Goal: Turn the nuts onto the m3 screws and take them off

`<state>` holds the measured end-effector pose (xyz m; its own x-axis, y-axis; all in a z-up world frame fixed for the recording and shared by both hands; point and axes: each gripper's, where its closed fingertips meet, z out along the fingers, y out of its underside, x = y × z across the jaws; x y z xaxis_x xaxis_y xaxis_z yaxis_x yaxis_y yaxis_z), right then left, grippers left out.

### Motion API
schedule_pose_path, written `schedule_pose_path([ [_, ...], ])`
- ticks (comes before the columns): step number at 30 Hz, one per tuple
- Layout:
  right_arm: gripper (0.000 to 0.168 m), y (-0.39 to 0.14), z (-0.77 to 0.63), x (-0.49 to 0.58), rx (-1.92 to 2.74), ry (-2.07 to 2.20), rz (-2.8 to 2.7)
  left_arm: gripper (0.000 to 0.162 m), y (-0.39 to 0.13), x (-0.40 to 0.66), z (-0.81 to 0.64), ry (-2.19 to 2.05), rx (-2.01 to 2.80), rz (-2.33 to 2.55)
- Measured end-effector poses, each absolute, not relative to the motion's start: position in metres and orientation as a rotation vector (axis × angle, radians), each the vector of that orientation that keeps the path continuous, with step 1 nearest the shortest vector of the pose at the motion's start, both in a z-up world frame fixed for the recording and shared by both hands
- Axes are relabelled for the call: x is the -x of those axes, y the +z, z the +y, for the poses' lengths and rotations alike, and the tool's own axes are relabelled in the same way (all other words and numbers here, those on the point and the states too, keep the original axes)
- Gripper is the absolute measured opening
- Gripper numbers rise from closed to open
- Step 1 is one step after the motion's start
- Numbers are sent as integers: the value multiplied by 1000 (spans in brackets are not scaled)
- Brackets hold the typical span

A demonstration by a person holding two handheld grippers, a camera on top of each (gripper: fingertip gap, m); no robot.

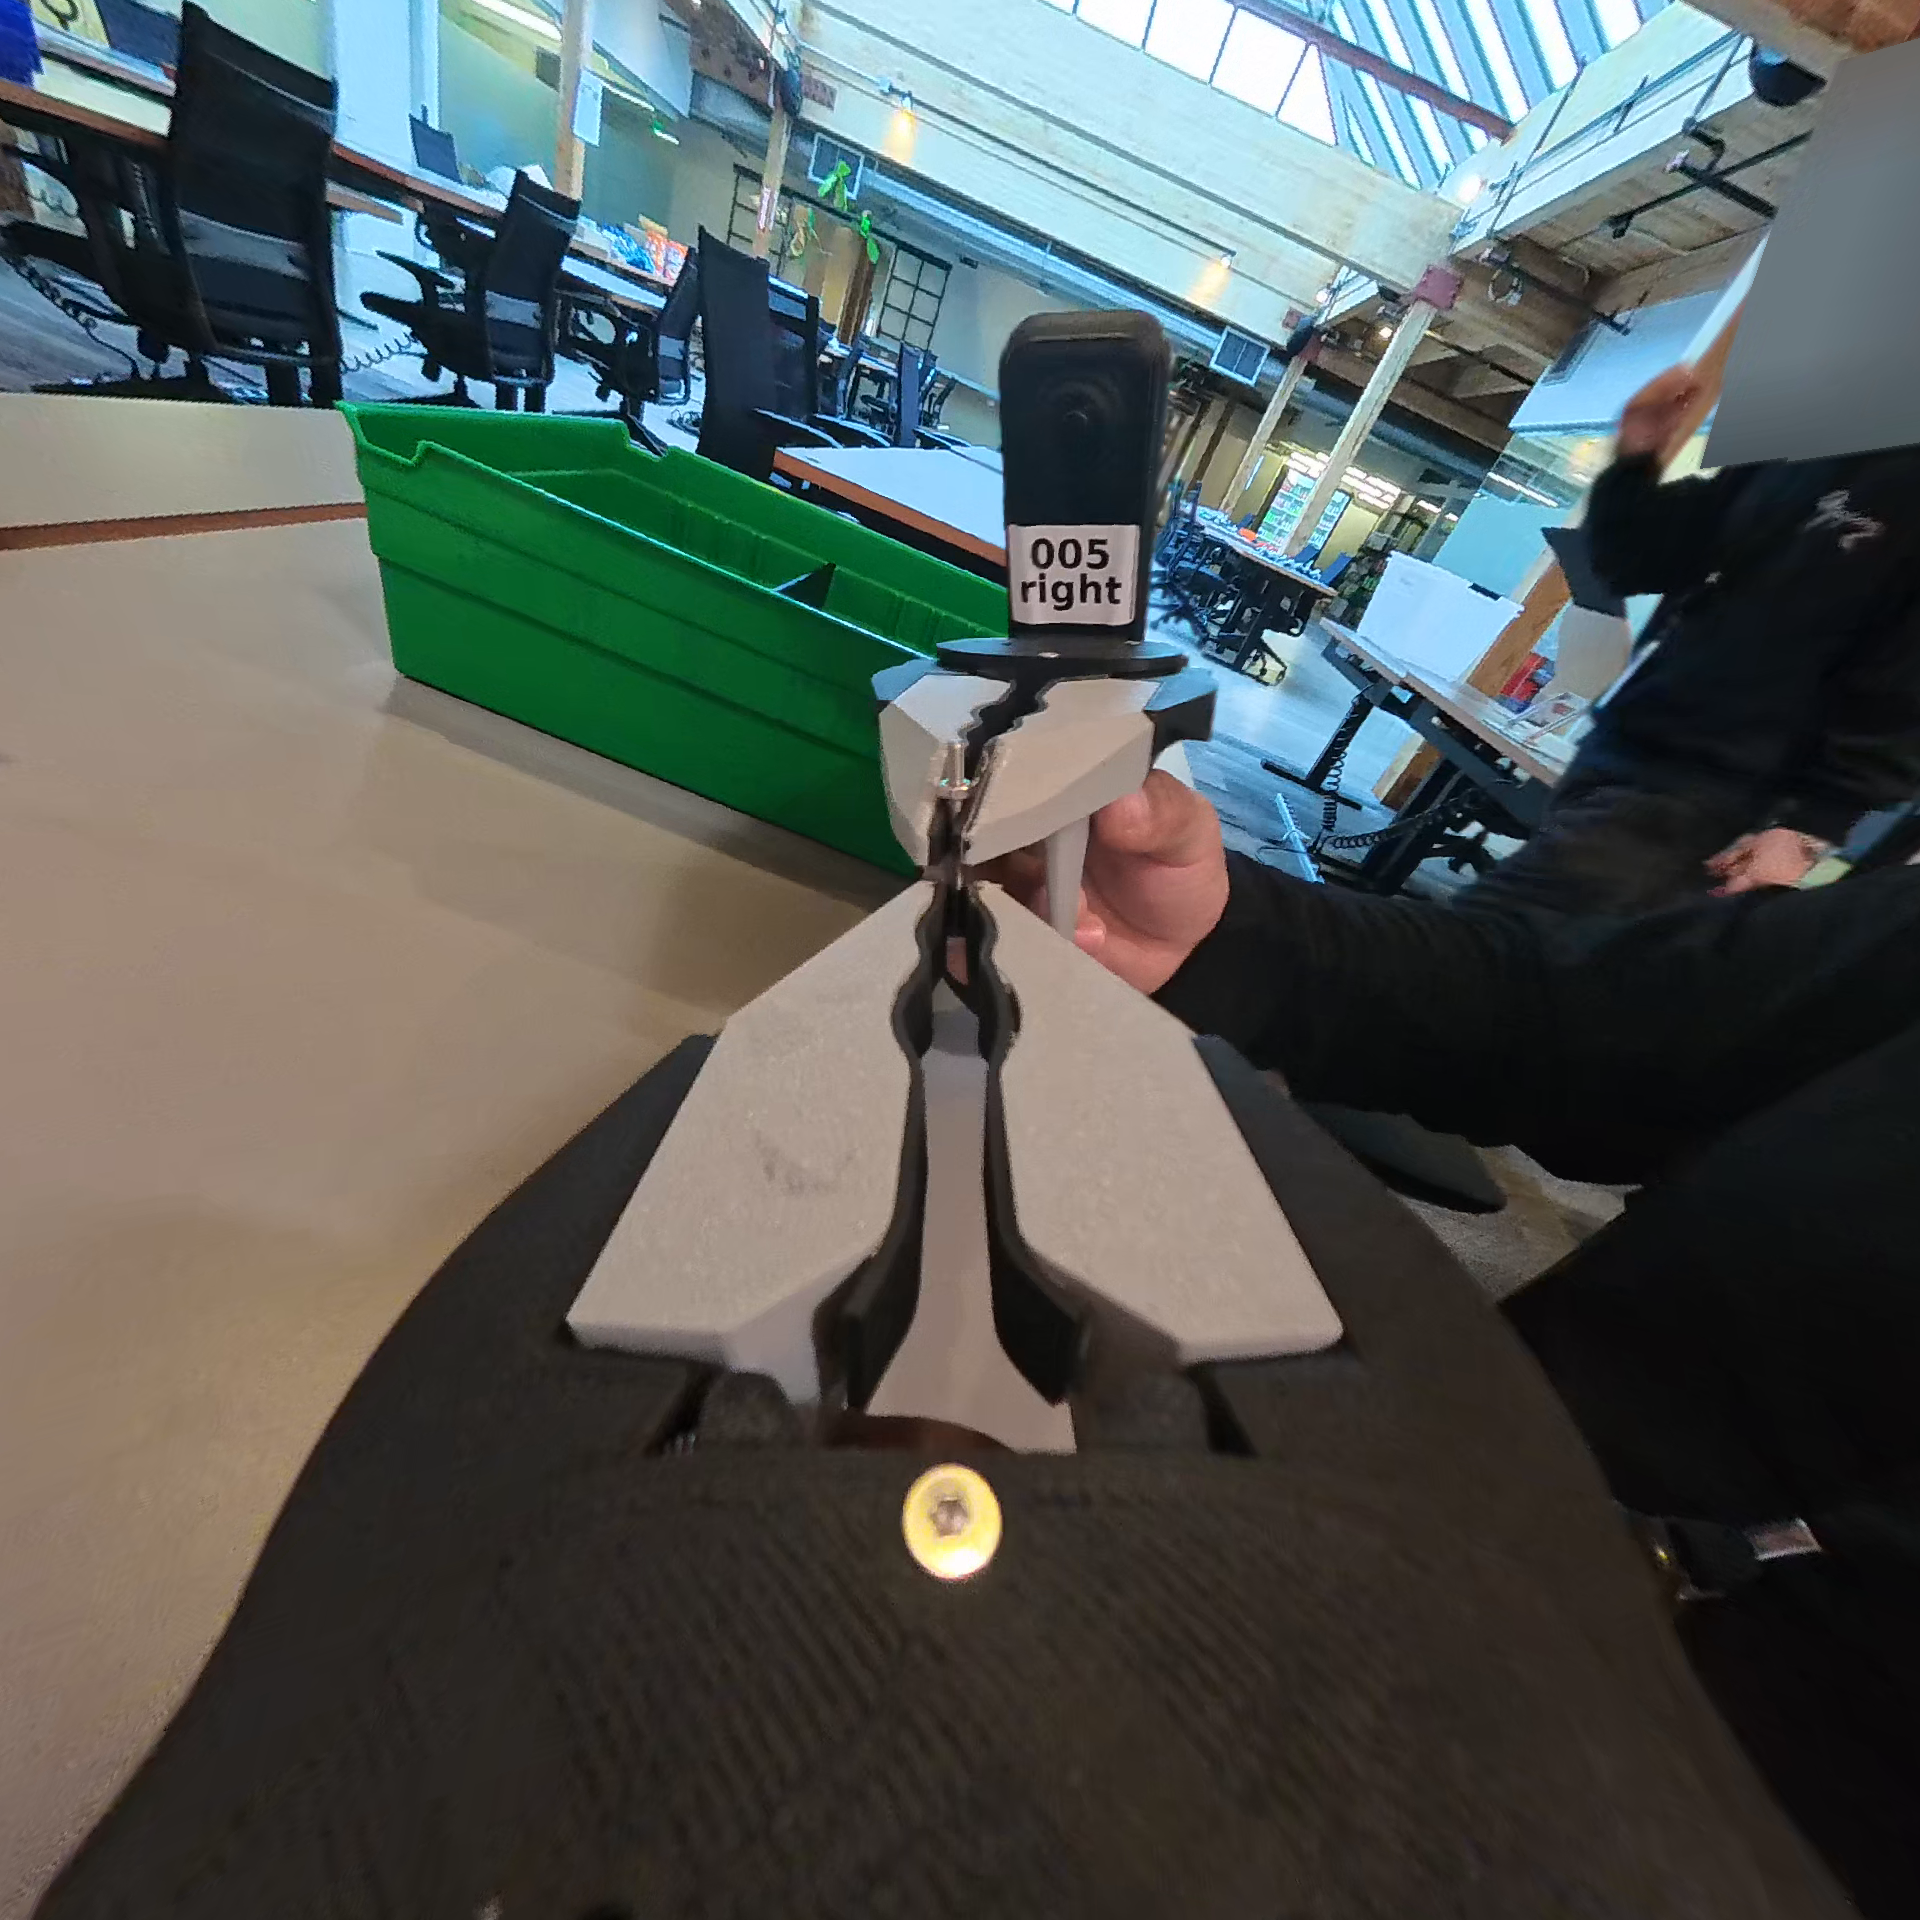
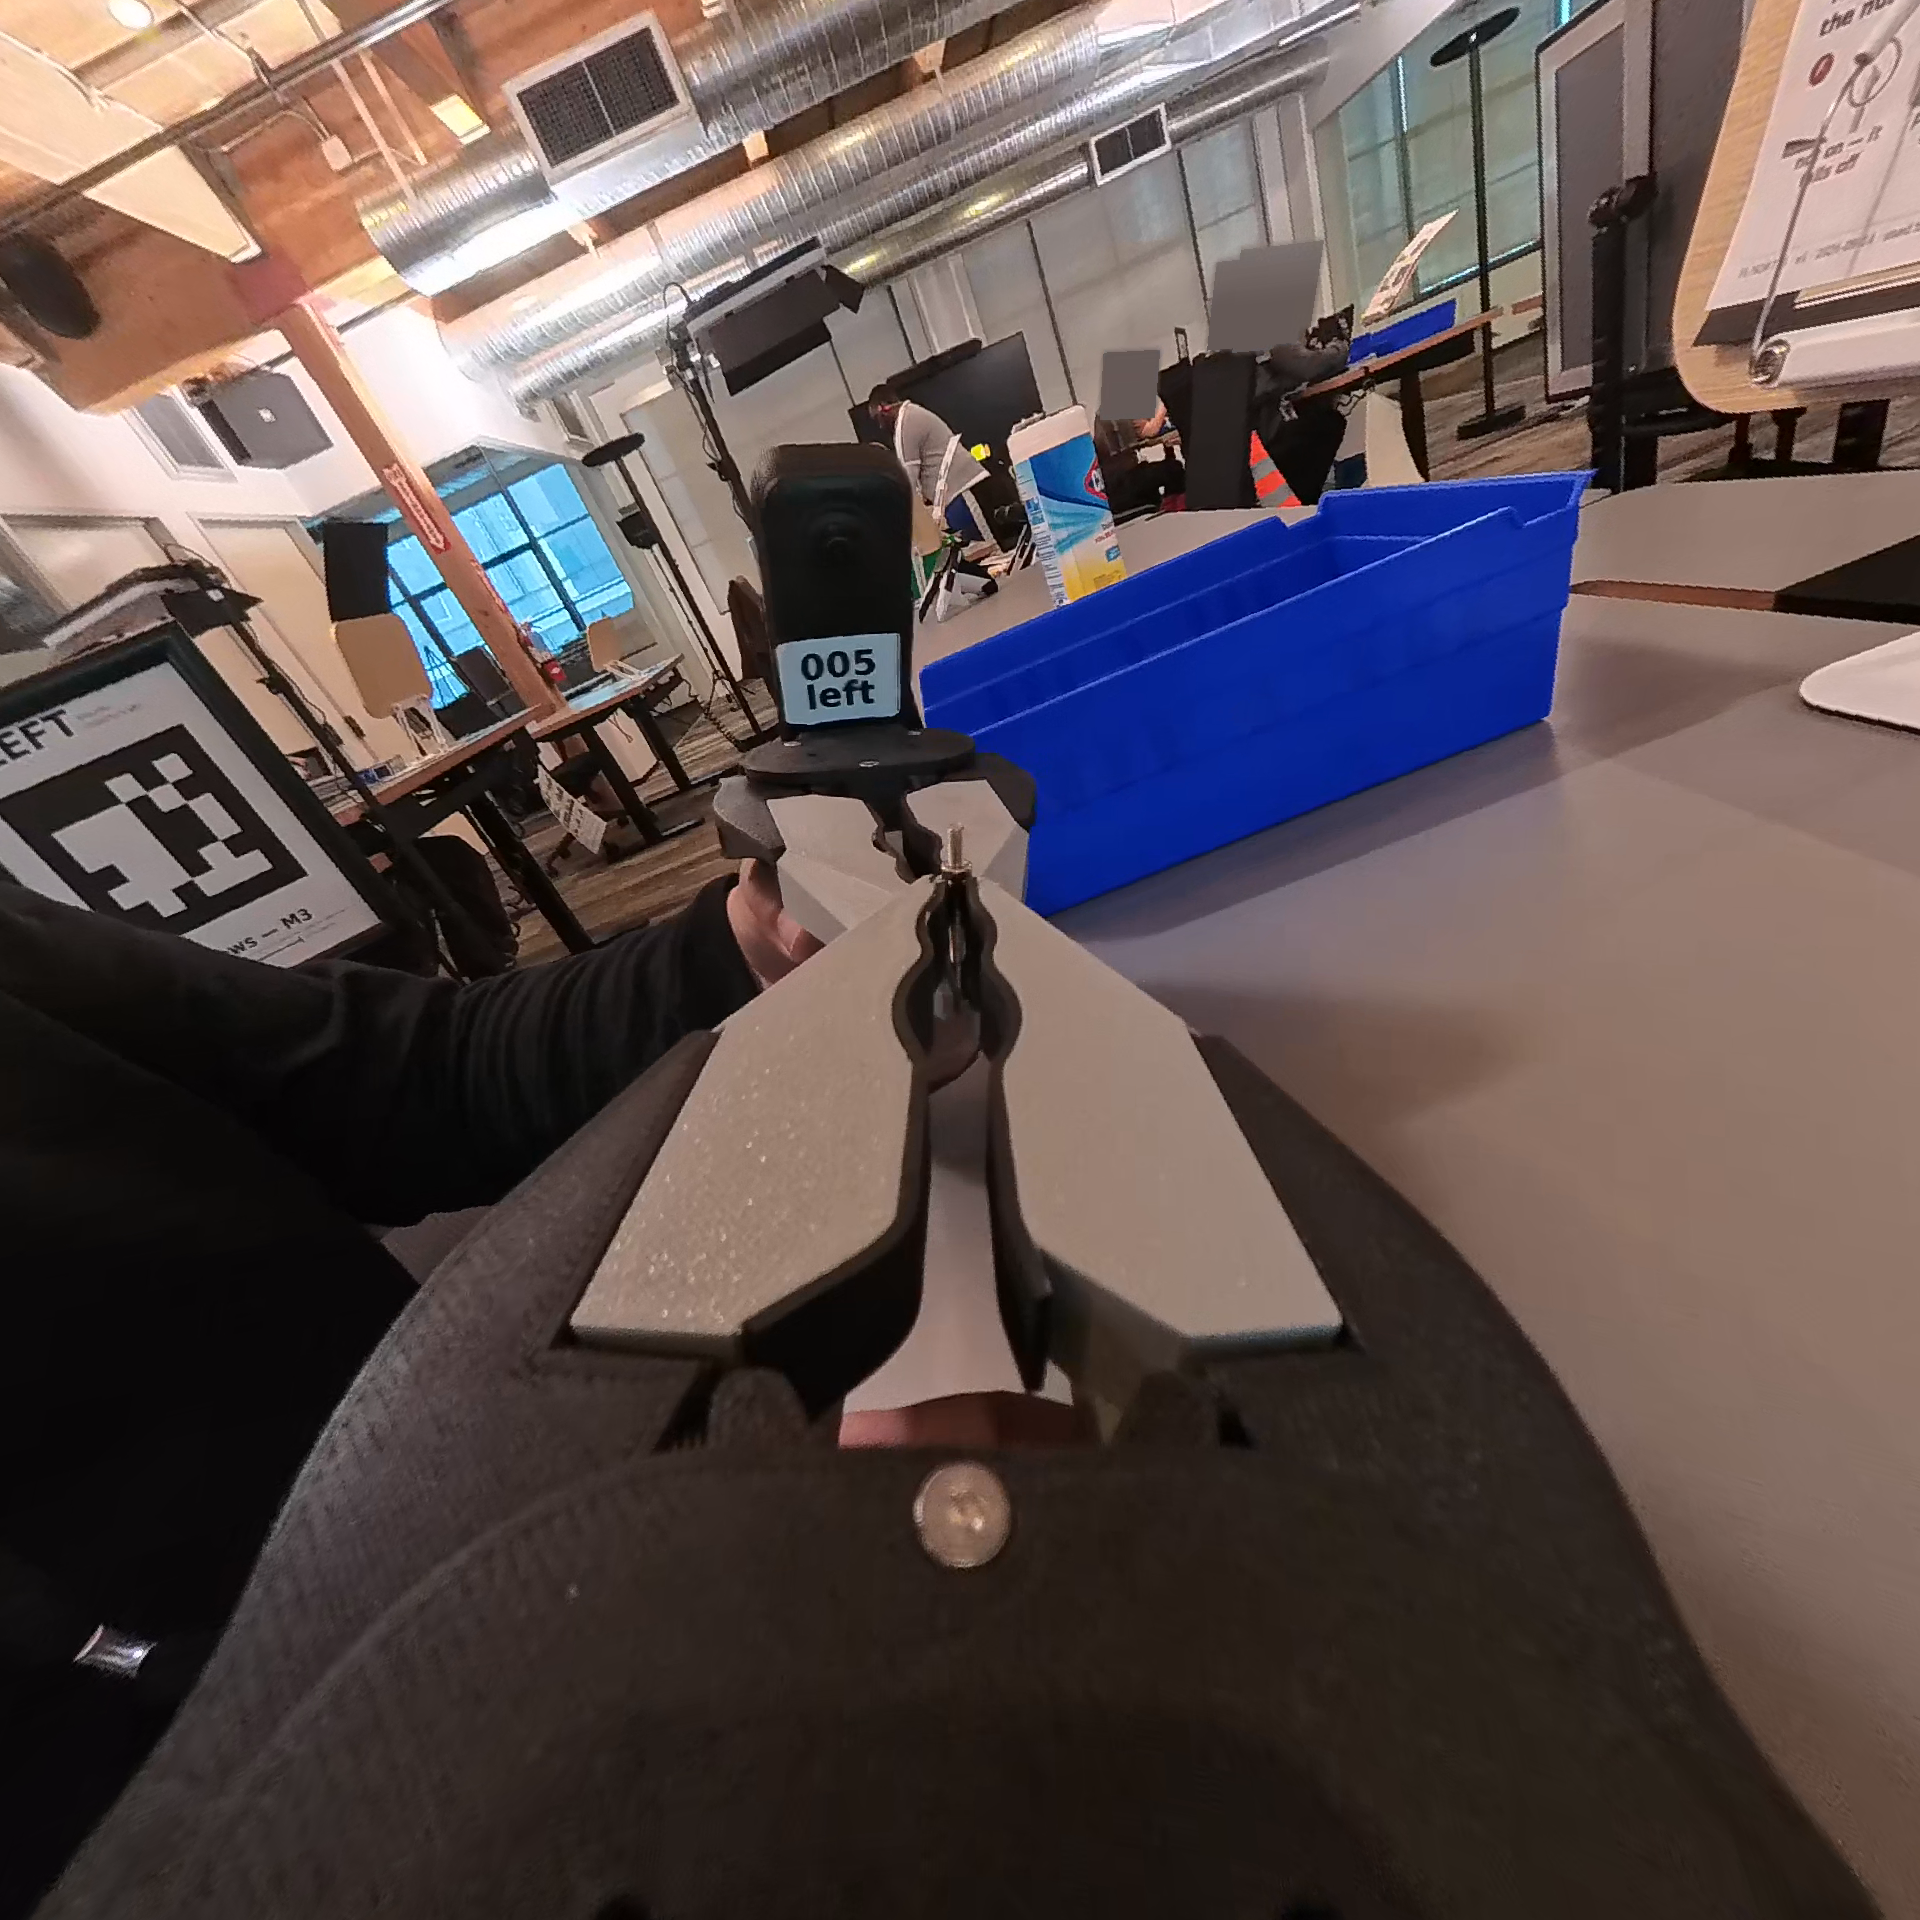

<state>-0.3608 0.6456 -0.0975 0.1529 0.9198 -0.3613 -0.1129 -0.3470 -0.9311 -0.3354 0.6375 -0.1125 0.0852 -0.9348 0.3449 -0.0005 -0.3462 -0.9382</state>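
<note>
The two grippers meet tip to tip above the grey table (image 1: 260,935). A small silver M3 screw (image 1: 950,821) stands upright between them with a nut (image 1: 952,785) partway up its thread. My left gripper (image 1: 948,891) is shut on the screw's lower end. My right gripper (image 2: 951,906) is shut, and the nut (image 2: 941,879) sits right at its tips with the screw's top (image 2: 953,844) poking above. Each gripper shows in the other's view, held by a hand in a black sleeve: the right gripper (image 1: 951,847) and the left gripper (image 2: 930,883).
A green bin (image 1: 623,623) stands on the table behind the right gripper. A blue bin (image 2: 1247,675) stands behind the left gripper, with a wipes canister (image 2: 1065,509) beyond it. A clipboard with a sheet (image 2: 1818,208) and a marker sign (image 2: 156,810) stand at the sides. A seated person (image 1: 1714,675) is nearby. Less than 4 cm separates the two grippers' tips.
</note>
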Motion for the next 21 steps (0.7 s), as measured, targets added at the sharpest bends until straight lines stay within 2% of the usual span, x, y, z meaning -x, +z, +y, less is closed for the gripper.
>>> schedule_pose_path([
  [15,1,-98,648,360,1481,1375,-806,0,-110,337,642,-1322,1494,958],
  [21,16,-94,653,355,1474,1372,-762,0,-107,343,653,-1305,1500,888],
])
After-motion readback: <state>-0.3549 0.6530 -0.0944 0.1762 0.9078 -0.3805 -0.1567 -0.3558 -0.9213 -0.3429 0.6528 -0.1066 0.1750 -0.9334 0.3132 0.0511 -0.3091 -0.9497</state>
